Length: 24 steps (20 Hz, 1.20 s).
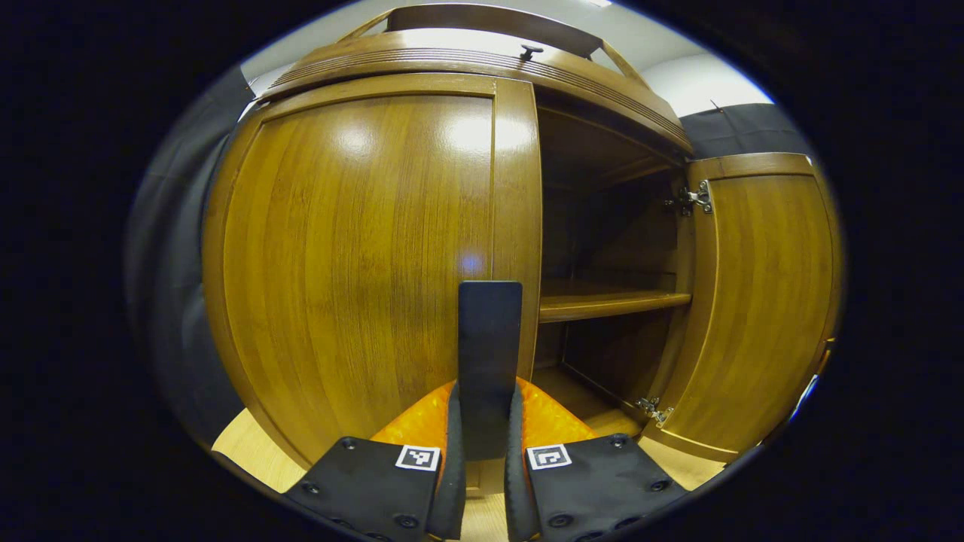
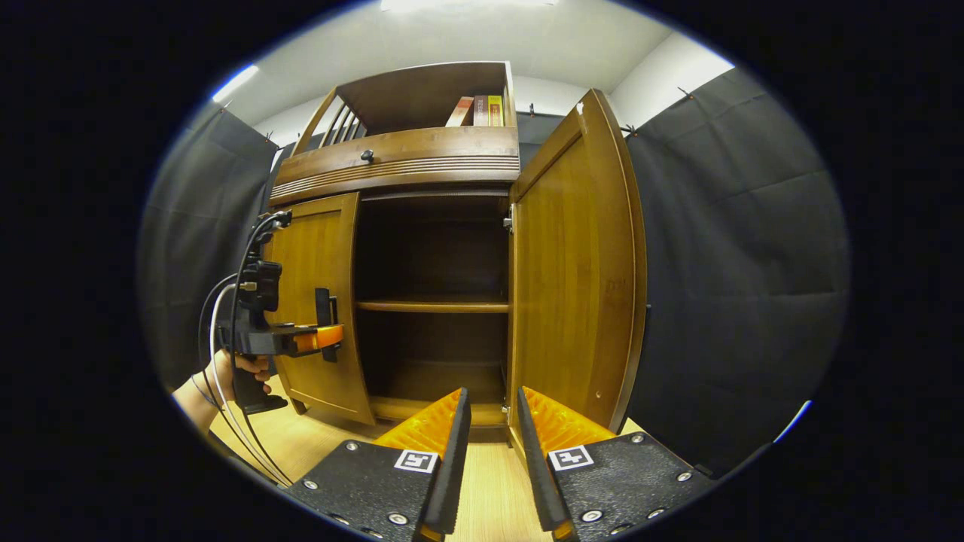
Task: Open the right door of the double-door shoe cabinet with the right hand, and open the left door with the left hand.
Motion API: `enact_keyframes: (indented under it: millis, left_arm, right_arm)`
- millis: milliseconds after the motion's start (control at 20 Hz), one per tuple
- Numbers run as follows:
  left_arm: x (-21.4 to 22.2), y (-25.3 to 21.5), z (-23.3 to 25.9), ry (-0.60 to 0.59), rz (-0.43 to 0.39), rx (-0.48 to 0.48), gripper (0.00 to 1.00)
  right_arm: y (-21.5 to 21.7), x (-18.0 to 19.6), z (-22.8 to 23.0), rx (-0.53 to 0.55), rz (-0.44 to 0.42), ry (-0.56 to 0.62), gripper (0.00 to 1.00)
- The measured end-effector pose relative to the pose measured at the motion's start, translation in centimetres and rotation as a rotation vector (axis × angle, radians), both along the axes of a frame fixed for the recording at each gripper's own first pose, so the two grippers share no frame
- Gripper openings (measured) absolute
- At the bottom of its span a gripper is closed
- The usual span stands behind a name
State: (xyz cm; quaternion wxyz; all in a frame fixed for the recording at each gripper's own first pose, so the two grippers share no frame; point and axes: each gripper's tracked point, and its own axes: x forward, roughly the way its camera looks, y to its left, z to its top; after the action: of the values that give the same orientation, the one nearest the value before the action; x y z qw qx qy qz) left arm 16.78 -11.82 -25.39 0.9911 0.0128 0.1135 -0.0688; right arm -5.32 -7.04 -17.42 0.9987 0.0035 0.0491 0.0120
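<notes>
- Left door handle (image 1: 489, 354): a dark upright bar; its lower end is hidden between the left gripper (image 1: 488, 444) fingers, which are clamped on it.
- Left door (image 1: 361, 256) closed or nearly so; cannot tell which.
- Right door (image 2: 576, 263) swung wide open, its hinges (image 1: 697, 199) exposed.
- Right gripper (image 2: 493, 429): fingers apart, holding nothing, near the open door's lower edge.
- Shoe cabinet (image 2: 407, 162) stands on a pale wooden floor (image 2: 489, 489); black cloth wall behind, white ceiling above.
- Inside: one bare shelf (image 2: 433, 306), interior dark.
- Books (image 2: 478, 111) on top; a hand (image 2: 245, 369) holds the left gripper, cables trailing.
</notes>
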Motion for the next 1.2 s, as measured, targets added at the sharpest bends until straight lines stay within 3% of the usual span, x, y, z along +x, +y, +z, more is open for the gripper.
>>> enact_keyframes:
  millis: [700,750,1200]
  left_arm:
    - [-6.2,1.4,1.1,0.012,-0.083,0.023,0.29]
    - [-6.5,1.5,1.2,0.01,-0.086,0.022,0.28]
    - [-8.9,2.6,1.9,0.005,-0.106,0.013,0.27]
  right_arm:
    - [1.7,-0.5,0.8,0.015,0.019,-0.012,0.39]
    - [1.7,-0.6,0.8,0.015,0.021,-0.013,0.29]
    - [3.5,-0.1,0.6,0.017,0.044,-0.007,0.29]
